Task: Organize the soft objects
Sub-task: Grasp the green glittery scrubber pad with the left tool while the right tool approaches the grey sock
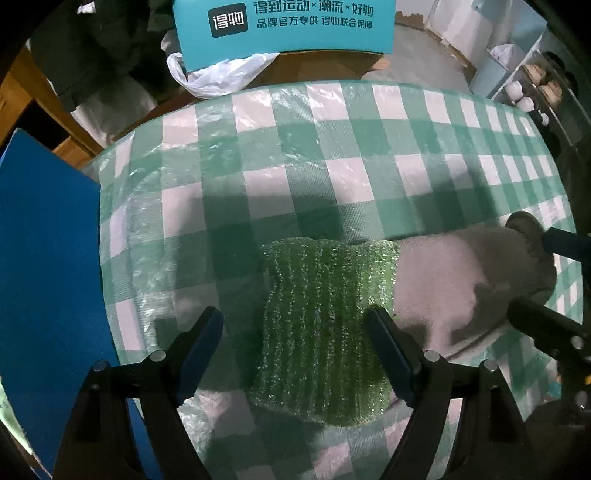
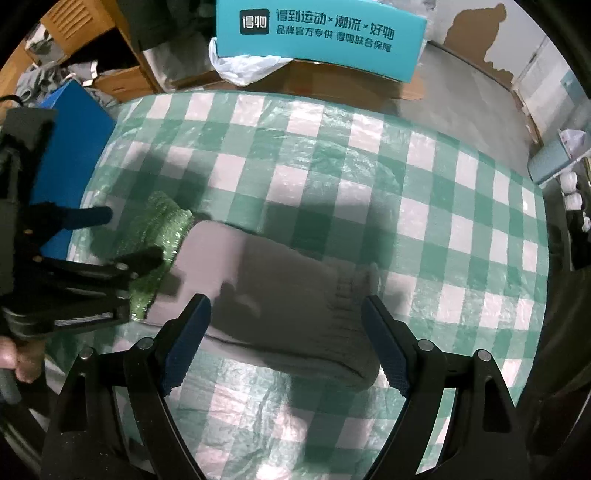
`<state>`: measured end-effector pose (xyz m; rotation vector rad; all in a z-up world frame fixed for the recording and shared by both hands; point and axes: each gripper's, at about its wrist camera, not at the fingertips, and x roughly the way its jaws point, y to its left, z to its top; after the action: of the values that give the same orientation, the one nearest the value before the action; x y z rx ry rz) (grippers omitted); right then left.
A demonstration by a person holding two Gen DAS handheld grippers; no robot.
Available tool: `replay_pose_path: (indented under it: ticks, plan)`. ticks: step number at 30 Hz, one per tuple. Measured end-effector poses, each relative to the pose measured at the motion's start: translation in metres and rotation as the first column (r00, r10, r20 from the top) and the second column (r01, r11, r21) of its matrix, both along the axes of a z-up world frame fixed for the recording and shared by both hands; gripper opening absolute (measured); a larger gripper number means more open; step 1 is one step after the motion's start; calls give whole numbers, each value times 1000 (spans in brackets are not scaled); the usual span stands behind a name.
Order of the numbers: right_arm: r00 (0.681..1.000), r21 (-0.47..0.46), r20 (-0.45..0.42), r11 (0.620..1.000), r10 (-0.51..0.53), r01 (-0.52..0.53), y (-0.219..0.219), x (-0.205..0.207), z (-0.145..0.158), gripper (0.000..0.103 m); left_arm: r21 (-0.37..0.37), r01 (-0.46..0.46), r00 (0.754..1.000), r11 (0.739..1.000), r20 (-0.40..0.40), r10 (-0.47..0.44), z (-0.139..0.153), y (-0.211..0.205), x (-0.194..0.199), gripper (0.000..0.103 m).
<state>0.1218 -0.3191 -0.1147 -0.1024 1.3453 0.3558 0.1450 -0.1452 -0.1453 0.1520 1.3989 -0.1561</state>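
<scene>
A glittery green knit cloth (image 1: pixel 325 325) lies on the green-and-white checked table (image 1: pixel 332 155), overlapping the left end of a grey soft cloth (image 1: pixel 461 288). My left gripper (image 1: pixel 295 321) is open, its jaws standing either side of the green cloth's near part. In the right wrist view the grey cloth (image 2: pixel 288 295) lies flat and my right gripper (image 2: pixel 284 306) is open just over its near edge. The green cloth (image 2: pixel 155 236) and the left gripper (image 2: pixel 125 236) show at the left there. The right gripper (image 1: pixel 532 269) shows at the right edge of the left view.
A blue board (image 1: pixel 48 258) lies past the table's left edge. A teal printed box (image 1: pixel 284 33) and a white plastic bag (image 1: pixel 218 74) stand beyond the far edge. Wooden furniture (image 2: pixel 92 44) is at the back left, shelves (image 1: pixel 524 81) at the right.
</scene>
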Motion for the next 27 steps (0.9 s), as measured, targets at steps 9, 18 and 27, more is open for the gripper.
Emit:
replay_pose_path:
  ticks: [9,18,27]
  plan:
    - [1000,21,1,1000,16,-16,-3,-6,3,83,-92,-10,1000,996,12,11,-1,11,-7,59]
    - [990,8,6,990,141,-141,21,-16,-3,83,-121,-5,1000,993,-5,4,7,17,-18,7]
    - [947,-121,24,942,319,-314,40,-38,-14,83,-93,-32,999,995,-11,31,14,44,-27,5]
